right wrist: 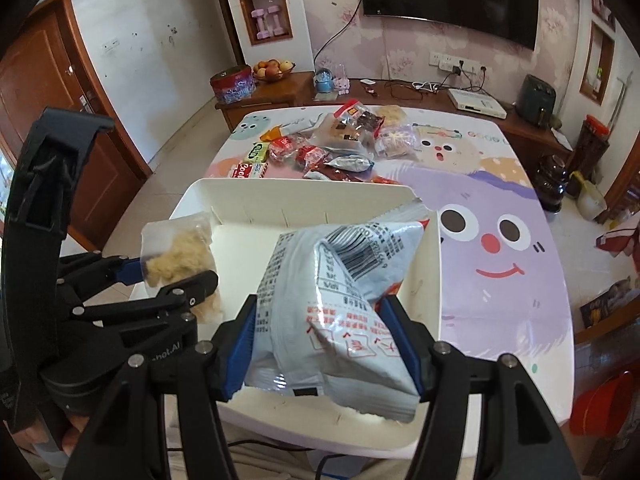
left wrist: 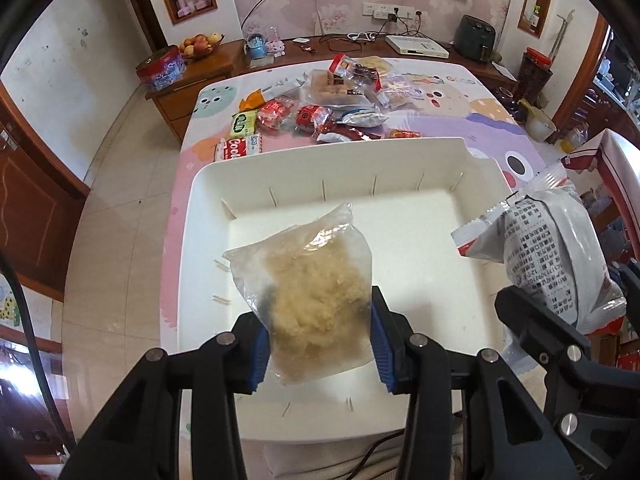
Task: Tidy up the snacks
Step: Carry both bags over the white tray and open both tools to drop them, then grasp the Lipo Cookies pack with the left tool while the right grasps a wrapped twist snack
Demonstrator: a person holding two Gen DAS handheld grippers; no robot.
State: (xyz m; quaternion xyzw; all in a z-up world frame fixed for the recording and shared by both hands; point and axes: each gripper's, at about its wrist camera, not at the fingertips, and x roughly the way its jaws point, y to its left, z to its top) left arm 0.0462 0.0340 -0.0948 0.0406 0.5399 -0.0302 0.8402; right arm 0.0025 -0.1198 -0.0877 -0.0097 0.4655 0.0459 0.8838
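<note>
Left wrist view: my left gripper (left wrist: pixel 320 344) has its jaws clamped on a clear bag of pale crumbly snack (left wrist: pixel 308 280) over the white bin (left wrist: pixel 208 184); right gripper (right wrist: pixel 332 348) pinches a silvery printed packet (right wrist: pixel 340 312) — more snacks (left wrist: pixel 320 108) sit on the worktop (left wrist: pixel 480 120) beyond.

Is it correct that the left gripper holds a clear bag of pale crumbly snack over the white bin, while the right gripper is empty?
Not quite. The right gripper is not empty: it is shut on a silver printed snack packet, as the right wrist view shows. The left gripper does hold the clear bag over the white bin.
</note>
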